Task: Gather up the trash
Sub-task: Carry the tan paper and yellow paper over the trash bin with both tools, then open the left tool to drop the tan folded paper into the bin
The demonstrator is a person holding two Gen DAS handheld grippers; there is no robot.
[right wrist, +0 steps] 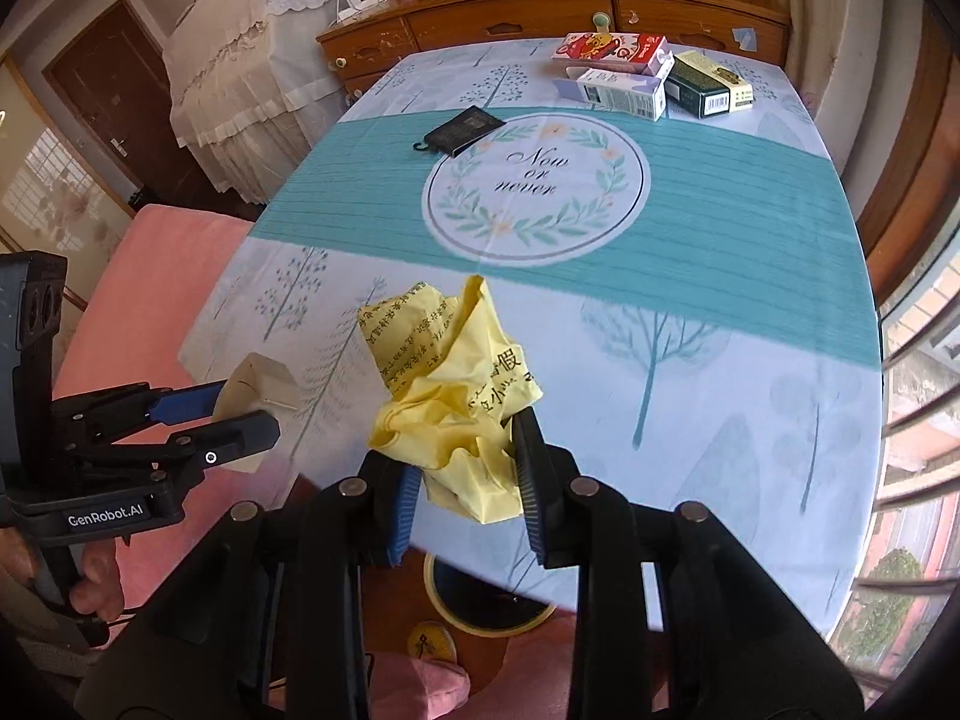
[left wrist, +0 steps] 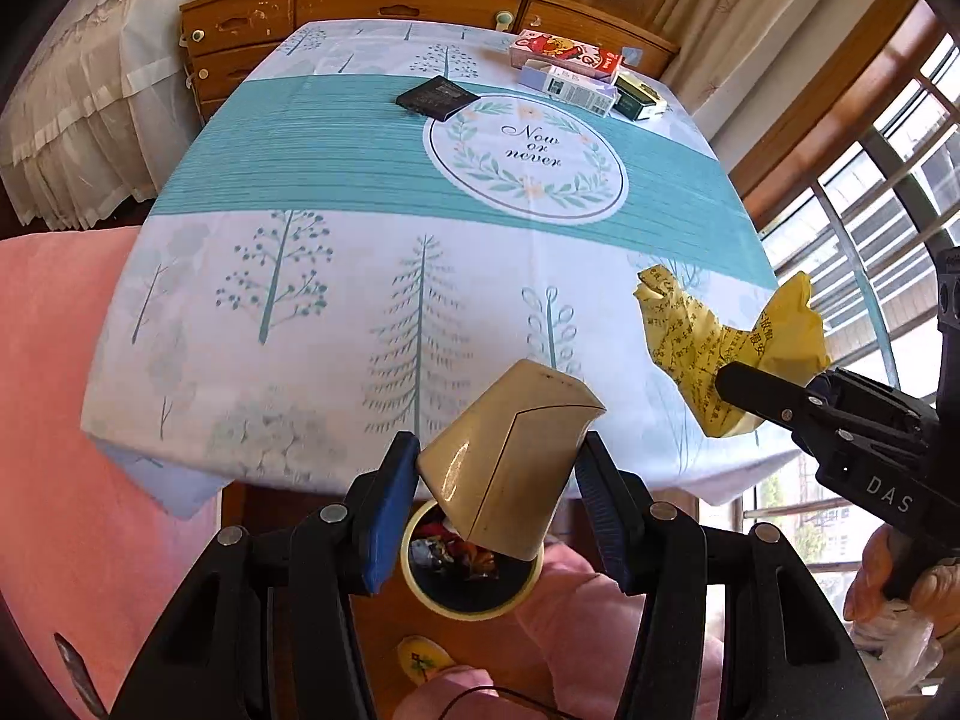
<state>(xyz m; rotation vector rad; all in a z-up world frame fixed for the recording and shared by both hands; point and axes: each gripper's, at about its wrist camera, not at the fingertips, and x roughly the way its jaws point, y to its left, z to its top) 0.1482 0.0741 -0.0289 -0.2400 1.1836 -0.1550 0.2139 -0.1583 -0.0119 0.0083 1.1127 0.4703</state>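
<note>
My left gripper point(left wrist: 498, 474) is shut on a beige cigarette box point(left wrist: 510, 450), held over the near table edge just above a round yellow-rimmed bin point(left wrist: 471, 603) on the floor. In the right wrist view the same box point(right wrist: 258, 396) shows at the left in the left gripper point(right wrist: 240, 414). My right gripper point(right wrist: 465, 474) is shut on a crumpled yellow paper point(right wrist: 450, 384) with black print, above the near part of the table. That paper point(left wrist: 708, 348) also shows at the right of the left wrist view, pinched by the right gripper point(left wrist: 738, 390).
The table point(left wrist: 336, 168) has a teal and white cloth. Far on it lie a black packet point(left wrist: 437, 98) and several cartons point(left wrist: 576, 69). A wooden dresser point(left wrist: 384, 0) stands behind, pink upholstery point(left wrist: 54, 396) to the left, windows to the right. A hand point(right wrist: 90, 576) holds the left gripper.
</note>
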